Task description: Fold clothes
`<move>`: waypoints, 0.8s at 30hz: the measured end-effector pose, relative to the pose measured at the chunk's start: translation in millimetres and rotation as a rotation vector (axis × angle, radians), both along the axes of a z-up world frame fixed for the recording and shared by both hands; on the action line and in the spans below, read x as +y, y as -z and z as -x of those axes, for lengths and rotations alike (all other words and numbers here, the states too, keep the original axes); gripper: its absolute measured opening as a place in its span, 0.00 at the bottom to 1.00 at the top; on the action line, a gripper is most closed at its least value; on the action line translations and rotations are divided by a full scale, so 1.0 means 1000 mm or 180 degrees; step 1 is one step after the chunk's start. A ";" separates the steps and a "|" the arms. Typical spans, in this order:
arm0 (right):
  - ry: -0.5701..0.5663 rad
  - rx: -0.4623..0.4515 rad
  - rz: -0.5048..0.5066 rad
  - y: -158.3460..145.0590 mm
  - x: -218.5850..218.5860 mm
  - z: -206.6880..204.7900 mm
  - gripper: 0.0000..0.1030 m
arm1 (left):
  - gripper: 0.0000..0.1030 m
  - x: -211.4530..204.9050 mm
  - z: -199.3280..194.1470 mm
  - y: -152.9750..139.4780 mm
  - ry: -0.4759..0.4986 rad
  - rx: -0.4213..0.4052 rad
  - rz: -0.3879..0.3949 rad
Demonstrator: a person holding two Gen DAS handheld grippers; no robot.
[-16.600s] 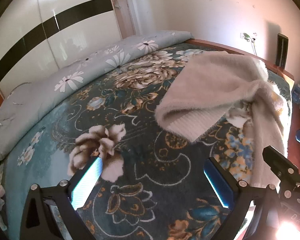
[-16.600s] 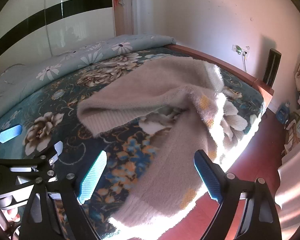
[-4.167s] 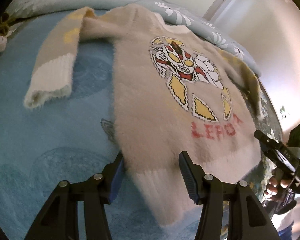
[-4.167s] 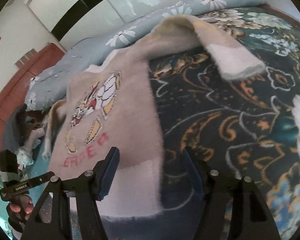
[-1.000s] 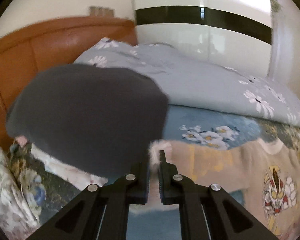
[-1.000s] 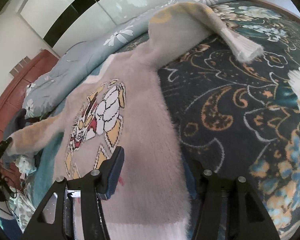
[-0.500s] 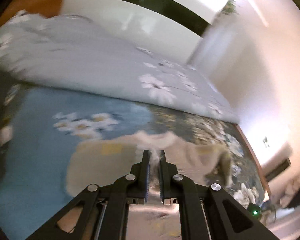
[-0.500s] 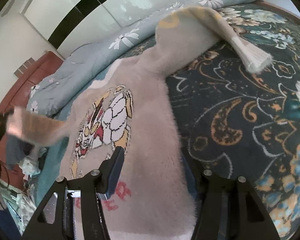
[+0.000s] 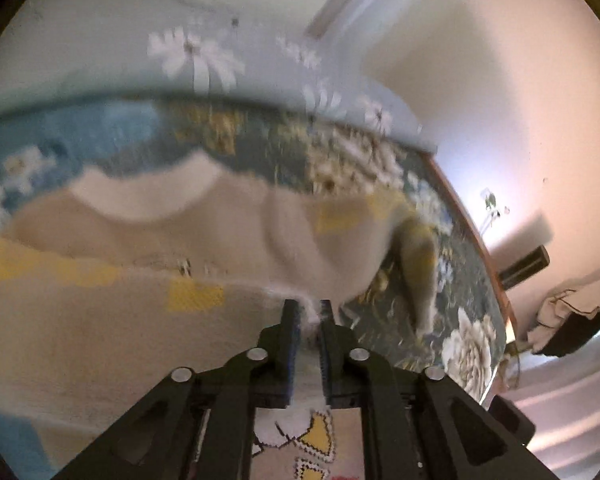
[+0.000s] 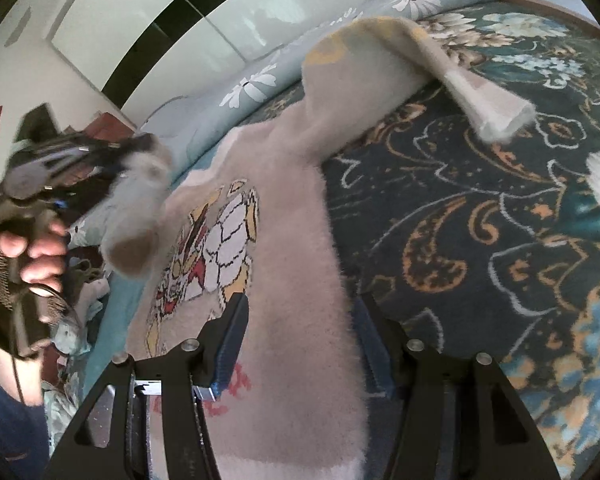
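Right wrist view: the sweater (image 10: 284,248) lies on the floral bed (image 10: 480,216) before a white wardrobe (image 10: 204,12); the right hand-held gripper (image 10: 300,332) gapes over its hem, the left hand-held gripper (image 9: 309,320) pinches a sleeve (image 10: 136,208).

1. The sweater (image 9: 100,340) and the bed (image 9: 260,136) are smeared by motion blur in the left wrist view.
2. The sleeve cuff (image 10: 136,216) and the left claw (image 10: 116,160) are blurred in the right wrist view.
3. The sweater's hem is cut off by the lower edge.
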State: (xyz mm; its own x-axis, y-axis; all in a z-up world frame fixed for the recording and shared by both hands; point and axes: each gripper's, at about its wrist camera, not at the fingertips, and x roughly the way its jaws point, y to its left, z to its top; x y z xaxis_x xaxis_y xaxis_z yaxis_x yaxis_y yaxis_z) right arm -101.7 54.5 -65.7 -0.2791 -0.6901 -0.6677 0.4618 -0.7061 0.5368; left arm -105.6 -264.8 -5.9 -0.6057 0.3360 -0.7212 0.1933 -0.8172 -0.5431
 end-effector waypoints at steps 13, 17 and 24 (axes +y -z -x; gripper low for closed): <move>-0.0142 0.0432 -0.0232 -0.027 -0.040 0.015 0.57 | 0.54 -0.048 -0.151 -0.016 -0.1103 0.0309 0.1451; -0.0039 0.0668 -0.0302 -0.047 -0.043 0.023 0.57 | 0.57 -0.076 -0.183 0.014 -0.1375 0.0009 0.1403; -0.0501 0.0047 0.0071 -0.018 -0.102 0.039 0.57 | 0.57 -0.074 -0.164 0.055 -0.1236 -0.0249 0.1192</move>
